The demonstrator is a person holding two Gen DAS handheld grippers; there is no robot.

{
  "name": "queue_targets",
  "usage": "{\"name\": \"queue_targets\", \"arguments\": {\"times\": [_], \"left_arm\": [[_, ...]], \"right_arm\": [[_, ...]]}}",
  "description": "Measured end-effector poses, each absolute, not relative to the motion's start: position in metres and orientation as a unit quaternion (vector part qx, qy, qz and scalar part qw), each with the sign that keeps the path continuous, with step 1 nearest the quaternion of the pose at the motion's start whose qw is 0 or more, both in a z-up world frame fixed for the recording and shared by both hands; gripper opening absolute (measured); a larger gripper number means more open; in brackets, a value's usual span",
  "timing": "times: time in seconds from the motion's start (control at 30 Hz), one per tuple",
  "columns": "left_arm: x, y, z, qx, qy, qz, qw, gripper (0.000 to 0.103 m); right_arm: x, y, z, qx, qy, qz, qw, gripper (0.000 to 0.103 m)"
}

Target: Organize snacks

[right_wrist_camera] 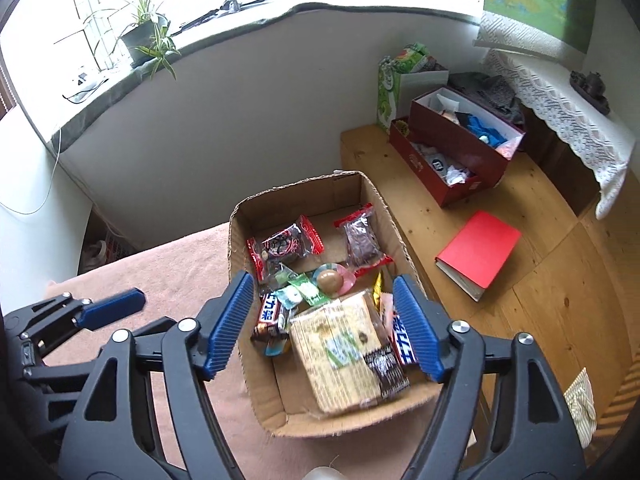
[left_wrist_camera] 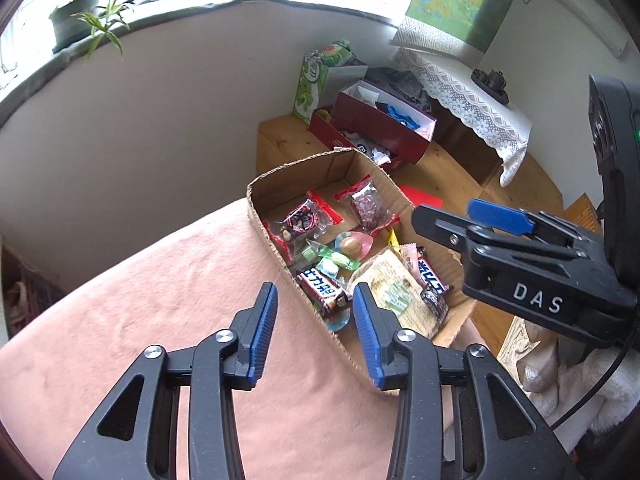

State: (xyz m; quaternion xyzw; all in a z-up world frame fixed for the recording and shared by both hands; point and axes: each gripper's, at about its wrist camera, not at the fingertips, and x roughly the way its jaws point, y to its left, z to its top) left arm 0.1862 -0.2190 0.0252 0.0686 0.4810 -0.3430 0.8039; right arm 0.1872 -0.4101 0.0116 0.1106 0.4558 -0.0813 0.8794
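A cardboard box (right_wrist_camera: 320,196) is seen on a pink blanket (left_wrist_camera: 160,320), with wrapped snacks lying loose inside. A large tan packet (right_wrist_camera: 340,352) lies at the near end; two red-edged bags (right_wrist_camera: 284,246) lie toward 12 o'clock of it, and a chocolate bar (right_wrist_camera: 272,318) at its 9 o'clock. The right gripper (right_wrist_camera: 324,328) is held above the box, jaws wide apart, nothing clamped. The left gripper (left_wrist_camera: 316,332) is over the box's left wall, jaws parted, empty. A red book (right_wrist_camera: 480,252) lies on the wooden floor at 3 o'clock of the box.
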Motion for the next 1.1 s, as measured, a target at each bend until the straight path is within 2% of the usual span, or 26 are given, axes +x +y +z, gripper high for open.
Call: {"name": "queue_targets", "arguments": {"times": [0.03, 0.27, 0.4, 0.73, 1.1], "left_arm": [[0.183, -0.215, 0.029, 0.068, 0.477, -0.342, 0.807, 0.047], [0.158, -0.182, 0.057, 0.055, 0.458, -0.342, 0.819, 0.048], [0.142, -0.164, 0.071, 0.051, 0.443, -0.337, 0.829, 0.058], [0.128, -0.147, 0.095, 0.042, 0.421, -0.322, 0.847, 0.058], [0.125, -0.142, 0.102, 0.044, 0.407, -0.314, 0.856, 0.058]], "right_arm": [[0.181, -0.407, 0.016, 0.108, 0.453, -0.086, 0.881, 0.078], [0.136, -0.380, 0.050, 0.085, 0.431, -0.113, 0.891, 0.079], [0.115, -0.373, 0.071, 0.094, 0.406, -0.125, 0.900, 0.086], [0.099, -0.362, 0.099, 0.099, 0.382, -0.131, 0.910, 0.087], [0.090, -0.351, 0.106, 0.092, 0.375, -0.142, 0.912, 0.087]]}}
